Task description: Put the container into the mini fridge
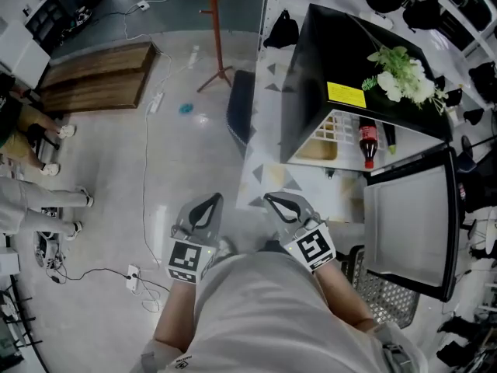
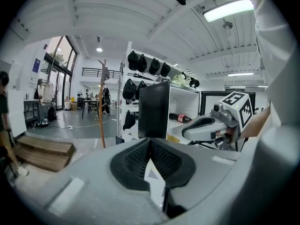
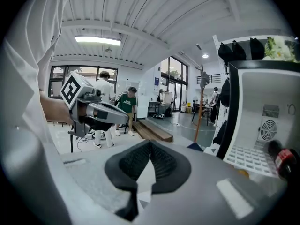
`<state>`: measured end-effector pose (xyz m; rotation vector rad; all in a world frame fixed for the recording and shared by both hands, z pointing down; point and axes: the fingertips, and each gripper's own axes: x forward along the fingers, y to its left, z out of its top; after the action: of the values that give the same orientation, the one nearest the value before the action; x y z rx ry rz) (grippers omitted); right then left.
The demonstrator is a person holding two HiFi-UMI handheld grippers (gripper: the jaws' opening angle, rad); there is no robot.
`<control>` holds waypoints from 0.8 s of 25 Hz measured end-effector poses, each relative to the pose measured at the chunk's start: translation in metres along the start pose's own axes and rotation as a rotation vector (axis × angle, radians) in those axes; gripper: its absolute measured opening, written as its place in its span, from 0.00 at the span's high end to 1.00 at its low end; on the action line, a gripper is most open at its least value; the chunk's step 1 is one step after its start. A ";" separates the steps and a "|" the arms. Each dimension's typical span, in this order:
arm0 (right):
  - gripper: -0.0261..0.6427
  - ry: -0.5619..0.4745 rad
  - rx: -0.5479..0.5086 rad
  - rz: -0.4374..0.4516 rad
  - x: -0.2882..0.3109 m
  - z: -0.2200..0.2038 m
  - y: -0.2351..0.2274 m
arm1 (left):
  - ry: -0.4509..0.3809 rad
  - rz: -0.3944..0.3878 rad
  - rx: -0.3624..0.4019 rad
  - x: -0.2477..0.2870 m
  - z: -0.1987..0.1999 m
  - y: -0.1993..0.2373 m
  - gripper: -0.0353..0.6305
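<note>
Close to the person's torso, the left gripper [image 1: 208, 206] and right gripper [image 1: 278, 205] are held side by side, apart from each other. Each gripper's fingers are pressed together with nothing between them. Beyond them stands the black mini fridge [image 1: 311, 68] with its door [image 1: 408, 216] swung open to the right. On its white inner shelf lies a pale yellow item, apparently the container [image 1: 318, 148], with a cola bottle [image 1: 367, 140] near it. White flowers [image 1: 402, 74] rest on the fridge top.
</note>
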<state>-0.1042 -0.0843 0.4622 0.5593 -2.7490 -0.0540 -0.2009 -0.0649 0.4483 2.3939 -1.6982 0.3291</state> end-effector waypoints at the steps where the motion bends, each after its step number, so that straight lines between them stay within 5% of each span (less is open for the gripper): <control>1: 0.95 -0.003 0.002 0.003 0.002 0.001 0.001 | -0.003 0.006 0.005 -0.002 -0.001 0.002 0.94; 20: 0.96 -0.027 -0.004 0.007 0.003 0.018 0.011 | -0.029 0.011 0.026 -0.011 0.003 0.011 0.94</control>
<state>-0.1170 -0.0762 0.4469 0.5519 -2.7760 -0.0660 -0.2147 -0.0595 0.4426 2.4210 -1.7302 0.3214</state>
